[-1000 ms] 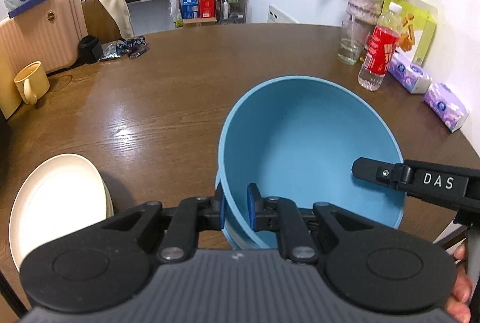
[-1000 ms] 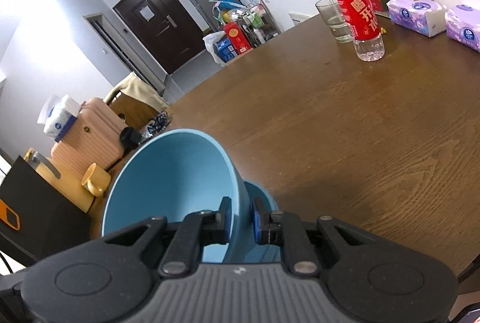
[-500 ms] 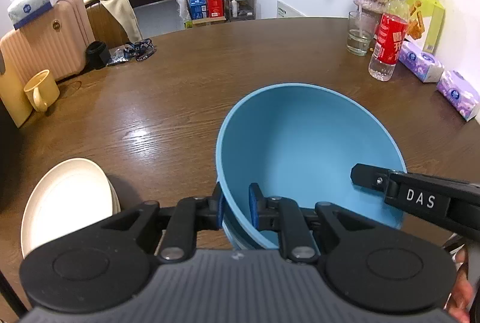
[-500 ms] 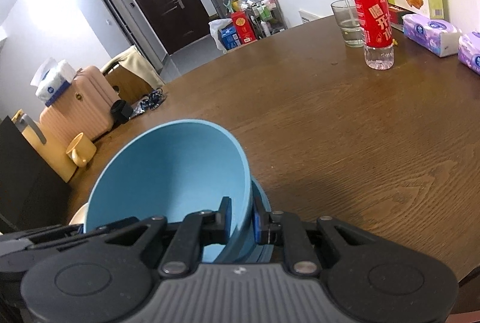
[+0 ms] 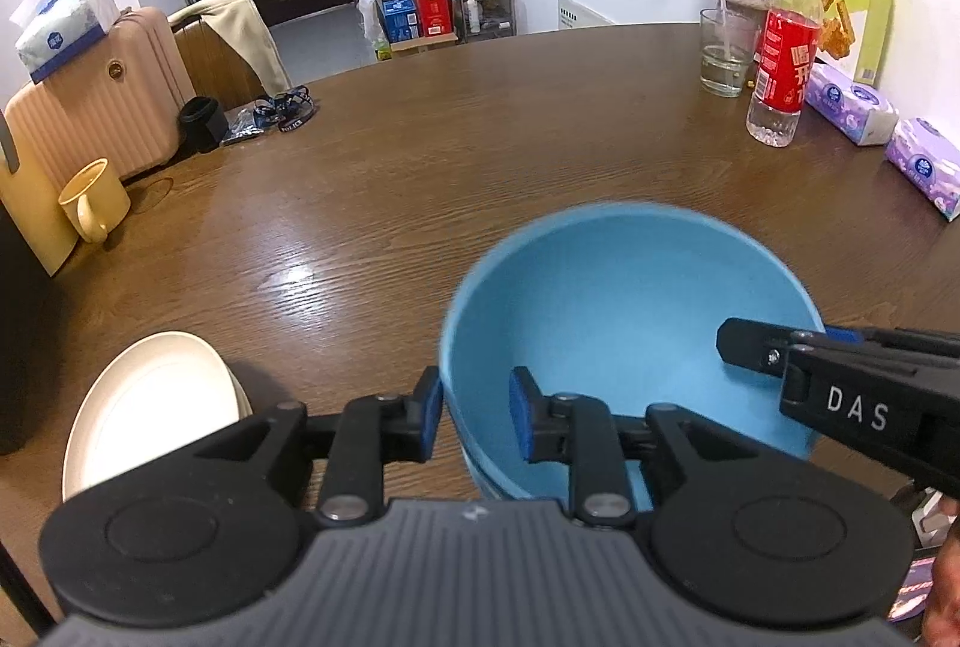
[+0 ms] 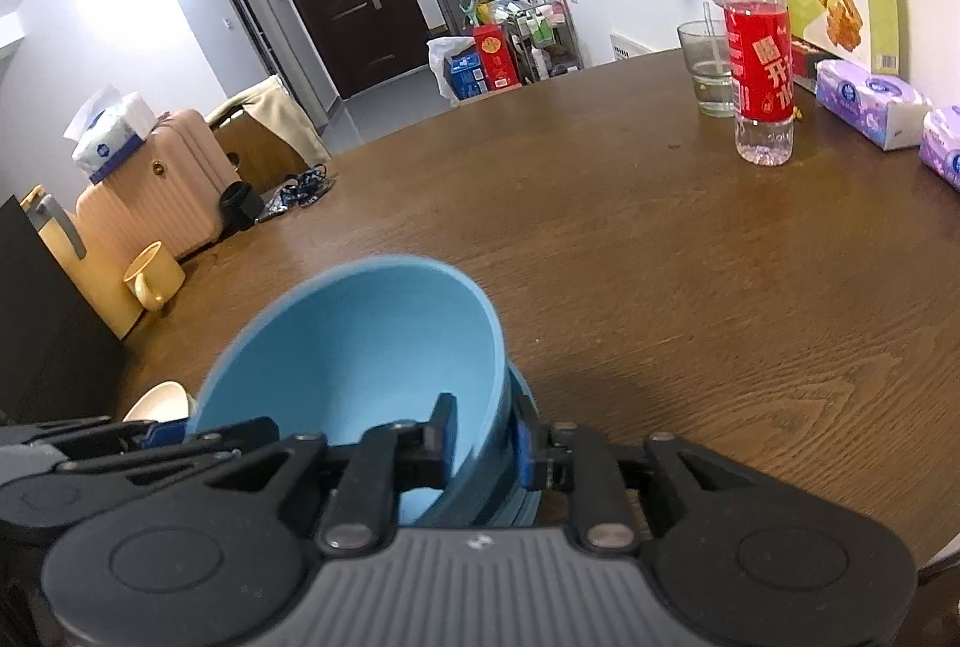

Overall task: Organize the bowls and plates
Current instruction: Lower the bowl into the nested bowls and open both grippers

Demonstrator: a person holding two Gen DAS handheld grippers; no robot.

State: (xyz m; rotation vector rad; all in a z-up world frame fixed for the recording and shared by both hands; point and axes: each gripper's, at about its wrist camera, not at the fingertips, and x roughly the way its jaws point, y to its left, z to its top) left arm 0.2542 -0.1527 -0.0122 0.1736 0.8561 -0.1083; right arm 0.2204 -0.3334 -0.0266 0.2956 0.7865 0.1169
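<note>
Both grippers have just been opening: a second ago each pinched the rim of the blue bowl (image 5: 624,323), and now the pads stand clear of it with the rim still between them. That bowl has dropped lower, nested in a second blue bowl (image 6: 521,401) on the brown table (image 5: 480,167). At the bowl's left rim the left gripper (image 5: 475,420) has its jaws spread, one blue pad outside, one inside. At the bowl's right rim the right gripper (image 6: 485,437) straddles the wall likewise, jaws parted. Left of the bowl, near it, lies a cream plate (image 5: 150,407). Well beyond the bowl to the left stands a yellow mug (image 5: 95,204); far right of it, a red-labelled bottle (image 5: 783,65)
</note>
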